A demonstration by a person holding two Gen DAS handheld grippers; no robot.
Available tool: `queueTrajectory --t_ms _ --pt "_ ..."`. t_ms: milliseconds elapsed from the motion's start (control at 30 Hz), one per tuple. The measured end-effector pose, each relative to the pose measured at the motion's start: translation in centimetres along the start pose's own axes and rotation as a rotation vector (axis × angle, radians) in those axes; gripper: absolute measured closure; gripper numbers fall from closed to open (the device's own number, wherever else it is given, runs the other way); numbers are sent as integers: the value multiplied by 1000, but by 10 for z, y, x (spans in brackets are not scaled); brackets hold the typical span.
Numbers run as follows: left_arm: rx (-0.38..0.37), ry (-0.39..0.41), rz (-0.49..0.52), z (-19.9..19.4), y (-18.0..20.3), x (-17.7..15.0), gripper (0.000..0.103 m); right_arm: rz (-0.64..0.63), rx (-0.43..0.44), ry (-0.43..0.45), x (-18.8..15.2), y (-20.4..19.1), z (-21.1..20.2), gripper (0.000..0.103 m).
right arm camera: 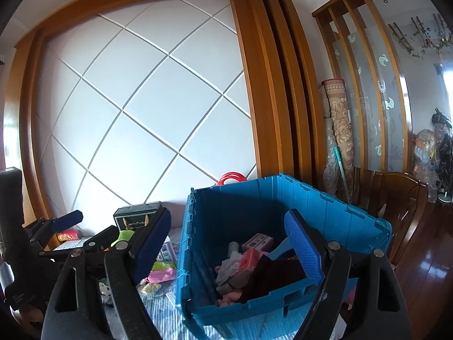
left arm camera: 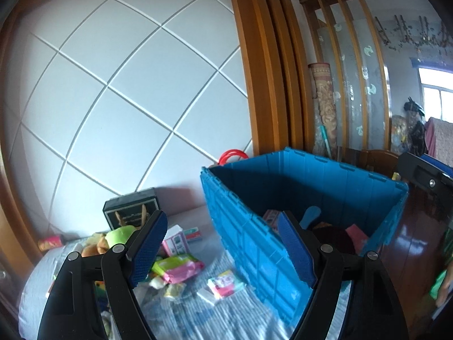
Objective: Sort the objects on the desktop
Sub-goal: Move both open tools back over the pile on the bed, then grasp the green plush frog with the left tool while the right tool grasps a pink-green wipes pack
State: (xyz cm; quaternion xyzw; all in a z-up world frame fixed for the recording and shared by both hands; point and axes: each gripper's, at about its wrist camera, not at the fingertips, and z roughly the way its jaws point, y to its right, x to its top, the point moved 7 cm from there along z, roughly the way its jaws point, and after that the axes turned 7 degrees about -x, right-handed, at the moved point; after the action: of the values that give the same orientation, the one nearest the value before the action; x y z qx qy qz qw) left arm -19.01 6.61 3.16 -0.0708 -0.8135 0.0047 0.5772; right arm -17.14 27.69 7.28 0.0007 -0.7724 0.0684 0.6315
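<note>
Through the left wrist camera I see my left gripper (left arm camera: pixel 222 243) with its jaws spread wide and nothing between them; the blue pads hang above a desk (left arm camera: pixel 175 320) covered in a pale striped cloth; below and between the jaws lie the loose things I have to sort: a pink and green wrapped packet (left arm camera: pixel 178 267), a small pink and white packet (left arm camera: pixel 225 282), a pink and white carton (left arm camera: pixel 176 240) standing upright, and a flat teal and red box (left arm camera: pixel 193 233) behind it; a plush toy (left arm camera: pixel 97 243) with a lime green piece sits at the left, partly hidden by the left jaw; a black box (left arm camera: pixel 131 209) stands against the white tiled wall; the blue crate (left arm camera: pixel 254 240) stands to the right of this litter, its near corner just beside the right jaw; inside it I make out a pink item and something dark, no more.

Through the right wrist camera I see my right gripper (right arm camera: pixel 228 246), its jaws also apart and empty, over the crate's near left corner; the right jaw overlaps the crate's interior, the left jaw is over the desk; the crate holds a pink box (right arm camera: pixel 258 240), crumpled white paper (right arm camera: pixel 228 266), an orange-pink packet (right arm camera: pixel 249 259) and a dark red cloth (right arm camera: pixel 271 277); the left gripper shows at the far left, its jaws apart.
</note>
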Motion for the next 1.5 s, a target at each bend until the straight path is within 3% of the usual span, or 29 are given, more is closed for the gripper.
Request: queueTrajectory --t_ms 333,667,1100,1267,1500 --pt "64 -112 -29 -53 -97 -91 22 -42 103 -110 -58 -122 -14 20" --pt "223 -256 -154 -46 -205 -172 22 -104 234 -247 -113 -218 26 20" --pt "475 -382 -350 20 -338 -237 22 -175 334 -324 -130 -255 130 20" --pt "525 -424 -398 42 -375 -258 22 -191 341 -377 -149 -257 166 20" --pt "530 -504 -373 84 -398 -278 22 -211 326 -445 -170 -269 192 20"
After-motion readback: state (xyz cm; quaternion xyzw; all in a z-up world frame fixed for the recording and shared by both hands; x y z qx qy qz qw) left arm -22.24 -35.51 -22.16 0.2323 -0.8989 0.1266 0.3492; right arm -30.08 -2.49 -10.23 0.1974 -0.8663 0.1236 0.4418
